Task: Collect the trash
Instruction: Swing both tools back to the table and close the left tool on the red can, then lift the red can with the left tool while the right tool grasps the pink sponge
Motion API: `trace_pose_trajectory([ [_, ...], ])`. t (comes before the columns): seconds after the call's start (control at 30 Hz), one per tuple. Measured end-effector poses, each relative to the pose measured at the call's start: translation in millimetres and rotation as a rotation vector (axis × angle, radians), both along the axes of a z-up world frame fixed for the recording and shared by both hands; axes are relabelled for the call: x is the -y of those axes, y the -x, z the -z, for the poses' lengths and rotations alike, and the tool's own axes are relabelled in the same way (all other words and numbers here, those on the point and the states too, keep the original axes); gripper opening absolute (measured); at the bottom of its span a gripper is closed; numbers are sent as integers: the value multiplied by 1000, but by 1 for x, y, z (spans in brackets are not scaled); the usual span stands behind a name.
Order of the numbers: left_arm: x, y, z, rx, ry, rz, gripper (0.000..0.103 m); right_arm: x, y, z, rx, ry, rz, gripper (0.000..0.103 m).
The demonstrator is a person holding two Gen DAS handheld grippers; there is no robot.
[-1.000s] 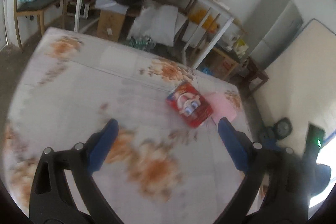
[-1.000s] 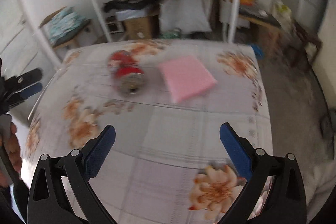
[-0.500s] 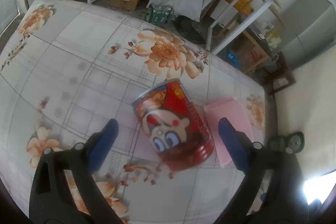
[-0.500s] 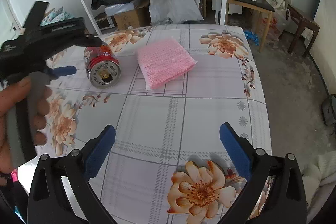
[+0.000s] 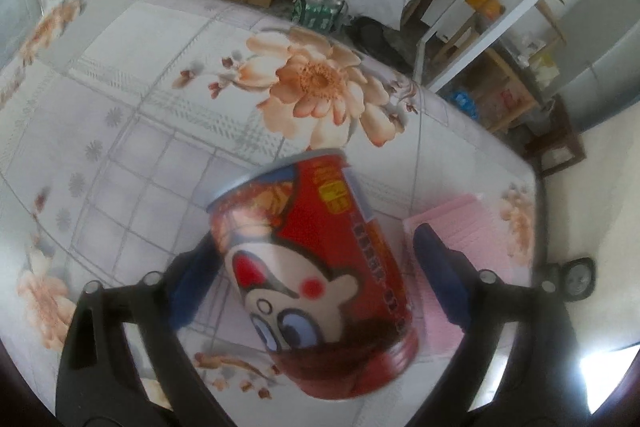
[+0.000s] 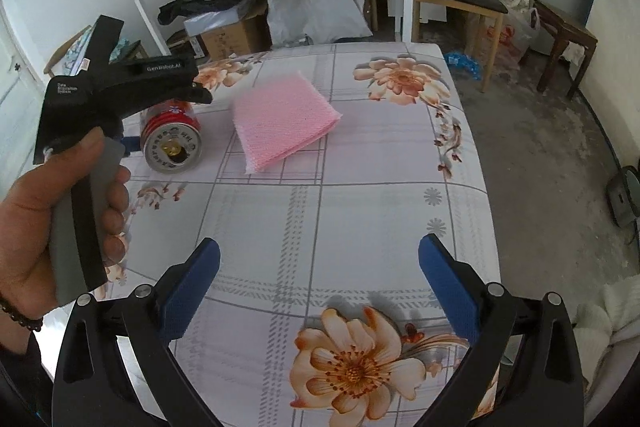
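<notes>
Right wrist view showed the table largest of all, its flowered cloth filling the frame, with the pink pad lying flat toward the far side and the can on its side just left of it, open end facing your right camera. You kept the right gripper well back from both, its tongs wide apart over bare cloth with nothing between them; that reads as waiting while the other hand worked. Your left hand held the left gripper angled down over the can, and the left wrist view had the can lying between its blue pads, crosswise to them. The tongs stood apart: the right pad showed a clear gap, and the left pad looked close to the can, but blur hid whether it touched. Straddling the can's round side like that suited a squeeze across its width.

Compared with a second ago, you had brought the left gripper down from well short of the can to around it, and its jaws had just been closing. The can and pad lay where they were; the right gripper had edged closer.
</notes>
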State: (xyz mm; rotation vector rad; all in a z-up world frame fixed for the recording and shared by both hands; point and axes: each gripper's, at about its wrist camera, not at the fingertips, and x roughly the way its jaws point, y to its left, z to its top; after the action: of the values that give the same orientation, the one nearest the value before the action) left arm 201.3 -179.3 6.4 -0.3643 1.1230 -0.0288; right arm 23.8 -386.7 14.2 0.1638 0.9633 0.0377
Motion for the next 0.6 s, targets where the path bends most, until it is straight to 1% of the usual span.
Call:
trace_pose_trajectory([
  [0.03,3,0,0,0,-33,6,79,1,0,0,-1,2,3,97],
  [0.07,5,0,-1,2,-52,26,75,1,0,0,0,3,6,97],
  [0.1,6,1,-2,3,-56,48,73,2,0,-1,1,3,9,97],
  [0.27,3,8,-6,16,-90,111,69,4,-2,0,5,13,20,97],
  [0.37,-11,23,-6,37,-86,145,67,4,-5,-1,8,-3,10,97],
  [0.4,-19,31,-7,46,-84,161,67,4,-7,-3,17,-23,-10,97],
  [0.53,-41,61,-6,84,-97,227,67,-5,-27,-13,22,-41,-72,97],
  [0.6,-49,74,-7,100,-97,249,67,-16,-42,-18,20,4,-128,97],
])
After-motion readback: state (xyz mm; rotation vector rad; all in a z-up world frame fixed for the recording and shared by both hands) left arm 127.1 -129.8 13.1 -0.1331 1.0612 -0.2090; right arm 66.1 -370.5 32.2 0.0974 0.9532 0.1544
